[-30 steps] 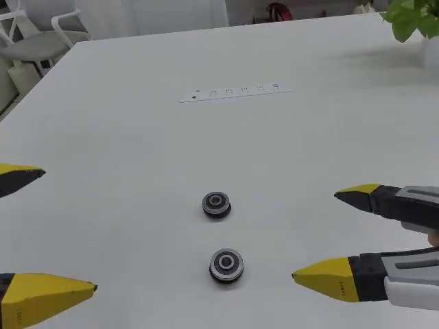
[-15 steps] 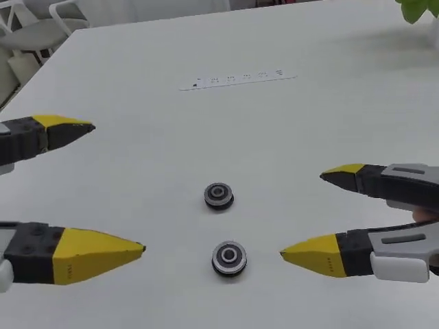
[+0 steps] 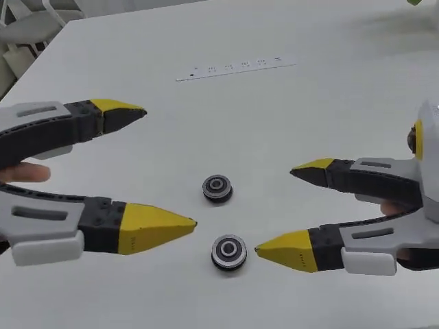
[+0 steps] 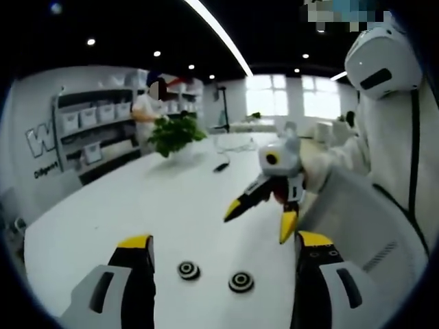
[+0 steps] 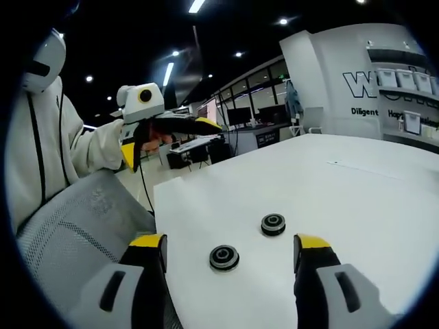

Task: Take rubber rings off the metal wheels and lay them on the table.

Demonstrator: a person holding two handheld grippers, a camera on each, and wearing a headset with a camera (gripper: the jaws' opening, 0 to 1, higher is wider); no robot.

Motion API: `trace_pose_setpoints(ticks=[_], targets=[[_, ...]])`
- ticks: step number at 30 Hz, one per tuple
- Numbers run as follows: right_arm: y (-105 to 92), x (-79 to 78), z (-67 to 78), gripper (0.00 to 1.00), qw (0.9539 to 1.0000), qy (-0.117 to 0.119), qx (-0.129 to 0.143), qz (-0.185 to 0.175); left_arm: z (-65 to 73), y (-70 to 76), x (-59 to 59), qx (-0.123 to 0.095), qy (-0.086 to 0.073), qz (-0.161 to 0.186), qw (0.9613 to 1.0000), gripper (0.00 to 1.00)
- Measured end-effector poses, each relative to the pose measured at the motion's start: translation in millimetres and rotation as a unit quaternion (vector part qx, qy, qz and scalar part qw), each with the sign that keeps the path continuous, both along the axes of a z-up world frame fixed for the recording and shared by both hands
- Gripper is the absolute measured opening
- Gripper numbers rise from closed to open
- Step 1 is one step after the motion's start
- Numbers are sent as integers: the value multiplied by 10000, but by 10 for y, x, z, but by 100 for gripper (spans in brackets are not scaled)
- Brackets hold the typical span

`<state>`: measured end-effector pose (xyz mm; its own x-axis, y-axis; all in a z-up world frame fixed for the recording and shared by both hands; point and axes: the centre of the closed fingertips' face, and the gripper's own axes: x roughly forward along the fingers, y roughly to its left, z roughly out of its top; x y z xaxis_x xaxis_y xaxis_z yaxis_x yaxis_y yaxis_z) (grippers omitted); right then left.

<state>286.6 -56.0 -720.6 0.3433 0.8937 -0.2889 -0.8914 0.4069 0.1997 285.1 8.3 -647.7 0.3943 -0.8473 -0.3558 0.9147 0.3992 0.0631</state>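
Two small metal wheels with black rubber rings lie flat on the white table. The near wheel [image 3: 228, 252] [image 4: 241, 282] [image 5: 224, 257] lies between the yellow tips of both grippers. The far wheel [image 3: 217, 188] [image 4: 188, 270] [image 5: 273, 224] sits a little beyond it. My left gripper [image 3: 168, 168] [image 4: 219, 243] comes in from the left, open, nothing between its fingers. My right gripper [image 3: 274, 209] [image 5: 230, 241] comes in from the right, open as well, its lower fingertip a short way from the near wheel. Neither gripper touches a wheel.
A thin white strip with small marks [image 3: 235, 68] lies flat farther back on the table [image 3: 309, 103]. White chairs [image 3: 27, 27] stand past the far left corner. A green plant [image 4: 175, 133] stands on the table off to the right side.
Both grippers have moved inward toward the wheels, the left one the most. The head camera has tilted down, so the table's contents sit higher in the picture. The wheels have not moved.
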Motion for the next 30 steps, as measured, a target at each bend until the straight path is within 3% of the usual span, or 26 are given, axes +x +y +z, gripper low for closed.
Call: trace_pose_setpoints(ticks=[5,17,30], targets=[[41,-1,-55,70,9999,-19,-29,153,-130,-60,20,33,-51,-62,10000,77],[110,-4,-215,63,9989,-49,-183,437,-491,-184,7,96,189,-216,9995,60],[166,-4,-354,60,9975,-117,-281,636,-773,-261,-40,231,426,-370,9981,49]])
